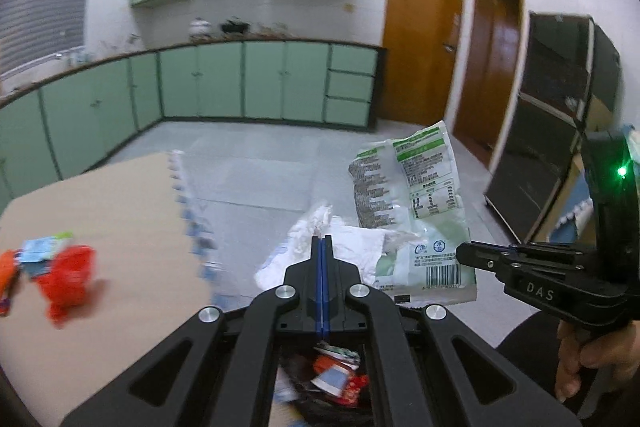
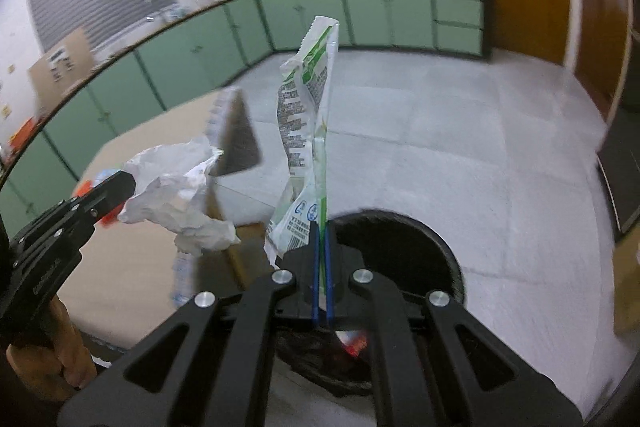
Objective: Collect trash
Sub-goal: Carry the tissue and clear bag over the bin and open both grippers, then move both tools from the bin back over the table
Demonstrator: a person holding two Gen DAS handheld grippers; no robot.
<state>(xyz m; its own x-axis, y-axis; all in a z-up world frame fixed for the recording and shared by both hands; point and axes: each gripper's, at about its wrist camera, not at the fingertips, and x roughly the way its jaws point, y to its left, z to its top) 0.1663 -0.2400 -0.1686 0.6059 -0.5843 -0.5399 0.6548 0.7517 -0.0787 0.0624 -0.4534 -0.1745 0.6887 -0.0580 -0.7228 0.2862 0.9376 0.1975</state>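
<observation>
Trash is in both our tongs: the left tongs (image 1: pixel 322 241) are pinched shut on a crumpled tissue (image 2: pixel 176 195), the right tongs (image 2: pixel 322 227) shut on a green wrapper (image 2: pixel 308 131) that stands tall above them. Both hang over the black bin (image 2: pixel 432 247) beside the desk (image 1: pixel 120 227), where red scraps (image 1: pixel 66 273) wait. If we let go too far from the rim, the light wrapper may drift and land on the floor (image 2: pixel 480 147); the tissue may cling to a pad.
</observation>
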